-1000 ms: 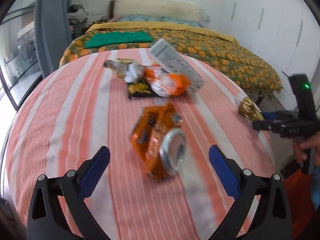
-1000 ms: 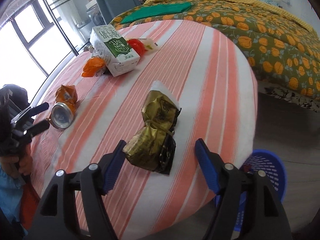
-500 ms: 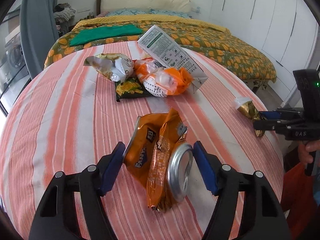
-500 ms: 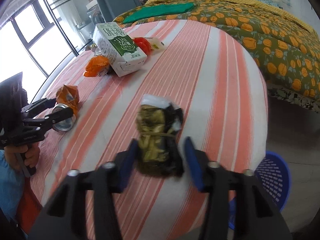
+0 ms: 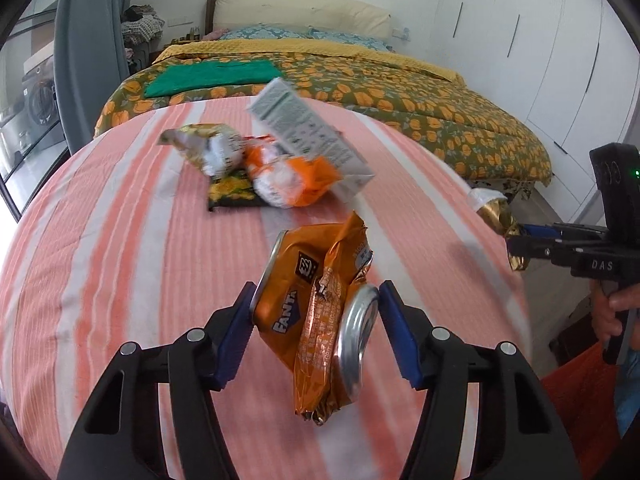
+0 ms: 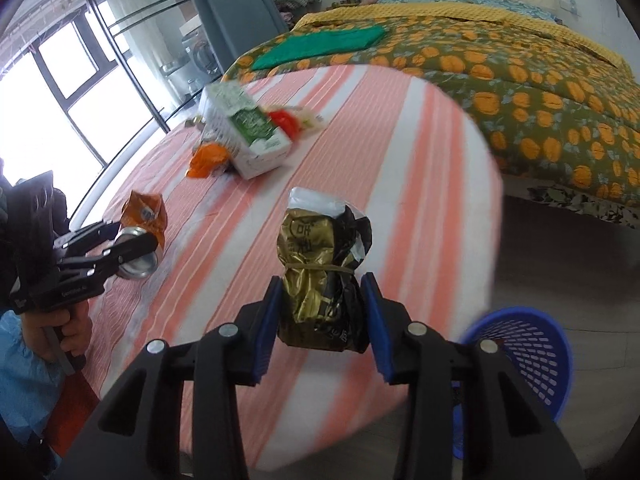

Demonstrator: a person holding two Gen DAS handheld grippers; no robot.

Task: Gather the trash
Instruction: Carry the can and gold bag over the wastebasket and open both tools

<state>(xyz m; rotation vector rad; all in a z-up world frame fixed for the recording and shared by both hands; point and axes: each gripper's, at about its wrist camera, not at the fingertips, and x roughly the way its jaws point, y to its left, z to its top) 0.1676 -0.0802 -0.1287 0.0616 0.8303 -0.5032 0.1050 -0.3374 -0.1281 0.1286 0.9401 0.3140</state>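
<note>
**Both grippers closing on trash over the striped surface**

Left wrist view: the left gripper (image 5: 316, 312) has a crushed orange can (image 5: 316, 320) between its blue fingers (image 5: 236, 336), which press on its two sides; the jaws are closing further. The can hangs just above the striped surface (image 5: 120, 240). Farther back lie a white carton (image 5: 308, 136), an orange wrapper (image 5: 296, 180), a pale crumpled wrapper (image 5: 208, 144) and a dark flat packet (image 5: 232, 192), all close together. At the right edge the right gripper (image 5: 516, 238) shows from the side, a gold bag (image 5: 496, 216) in its fingers and a hand (image 5: 612, 312) on its grip. A bed (image 5: 400, 96) with a green cloth (image 5: 212, 76) stands behind.

Right wrist view: the right gripper (image 6: 322, 316) has the gold bag (image 6: 324, 276), tied with a band, pinched between its fingers (image 6: 268, 328), the jaws closing. Only here a blue basket (image 6: 524, 356) shows on the floor, right of the surface (image 6: 400, 160). Only here the carton (image 6: 248, 132) shows its green face and a red piece (image 6: 284, 120) beside it. At left the left gripper (image 6: 132, 252) holds the can (image 6: 140, 240), a hand (image 6: 60, 328) and blue sleeve (image 6: 24, 380) beneath
</note>
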